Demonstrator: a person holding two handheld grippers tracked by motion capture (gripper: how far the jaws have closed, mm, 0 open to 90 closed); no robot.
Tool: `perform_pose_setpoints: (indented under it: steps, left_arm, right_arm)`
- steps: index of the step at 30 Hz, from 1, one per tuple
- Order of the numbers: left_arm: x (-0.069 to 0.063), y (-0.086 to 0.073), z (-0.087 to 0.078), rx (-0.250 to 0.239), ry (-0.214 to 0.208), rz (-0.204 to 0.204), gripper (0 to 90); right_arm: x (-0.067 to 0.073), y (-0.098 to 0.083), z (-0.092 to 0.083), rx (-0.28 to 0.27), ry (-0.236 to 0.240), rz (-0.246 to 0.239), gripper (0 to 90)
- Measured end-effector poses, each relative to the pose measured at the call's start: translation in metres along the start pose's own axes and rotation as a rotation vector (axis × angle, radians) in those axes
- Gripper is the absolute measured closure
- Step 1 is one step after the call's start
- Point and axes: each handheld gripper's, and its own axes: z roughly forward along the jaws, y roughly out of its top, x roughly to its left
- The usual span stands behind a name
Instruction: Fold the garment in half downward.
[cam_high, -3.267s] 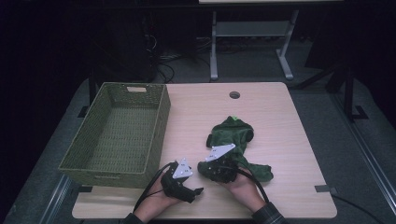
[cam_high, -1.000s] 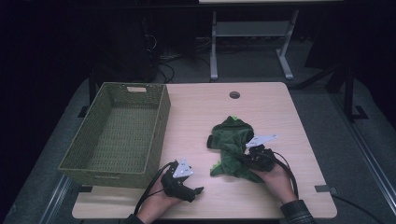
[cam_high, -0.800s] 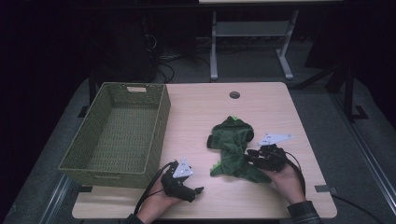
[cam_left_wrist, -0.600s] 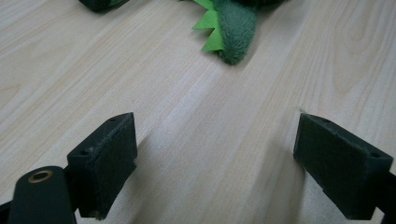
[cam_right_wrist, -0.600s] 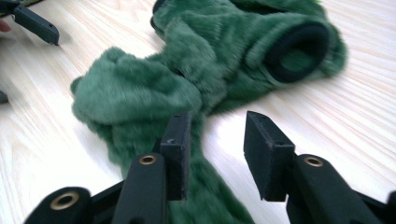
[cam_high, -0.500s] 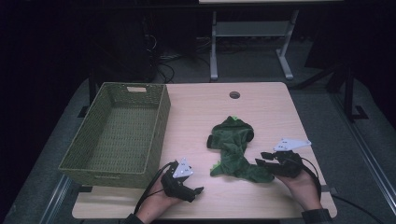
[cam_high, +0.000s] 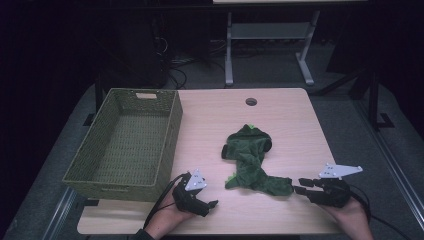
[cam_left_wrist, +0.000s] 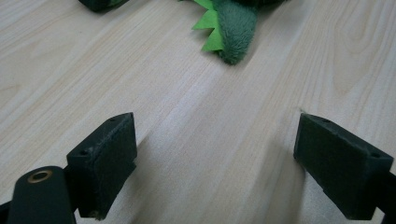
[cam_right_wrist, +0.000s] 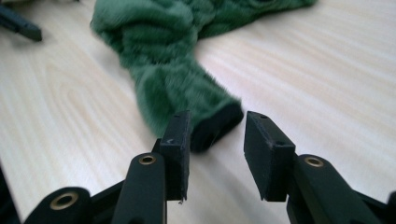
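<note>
Item: green plush dinosaur costume (cam_high: 252, 162), mid-counter (cam_high: 280, 115), right of wicker basket (cam_high: 125, 140). Your right gripper (cam_high: 301, 186): jaws just opened, sleeve end loose between. Left gripper (cam_high: 212, 204): jaws apart. Regrip deeper on the cuff.

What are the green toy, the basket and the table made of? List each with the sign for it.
Toy: soft plush, seemingly; fuzzy dark green pile, with flat bright green spikes that look like felt.
Basket: woven strands, maybe wicker or plastic rattan; olive, matte, with an open weave.
Table: pale wood or wood-look laminate; smooth, with grain lines.
</note>
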Motion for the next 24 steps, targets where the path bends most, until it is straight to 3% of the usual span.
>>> perform_pose_setpoints:
  steps: [6,11,15,21,24]
  left_arm:
    - [0.0,0.0,0.0,0.0,0.0,0.0,12.6]
    - [0.0,0.0,0.0,0.0,0.0,0.002,12.6]
    - [0.0,0.0,0.0,0.001,0.0,0.002,12.6]
    - [0.0,0.0,0.0,0.0,0.0,0.004,12.6]
    - [0.0,0.0,0.0,0.0,0.0,0.004,12.6]
  right_arm:
    - [0.004,-0.013,0.001,0.041,0.023,0.001,60.8]
    - [0.005,-0.012,0.008,0.054,0.069,0.009,61.0]
    - [0.005,-0.011,0.013,0.072,0.076,0.017,62.3]
    - [0.004,-0.008,0.018,0.064,0.081,0.017,70.4]
    - [0.004,-0.007,0.021,0.073,0.074,0.004,81.0]
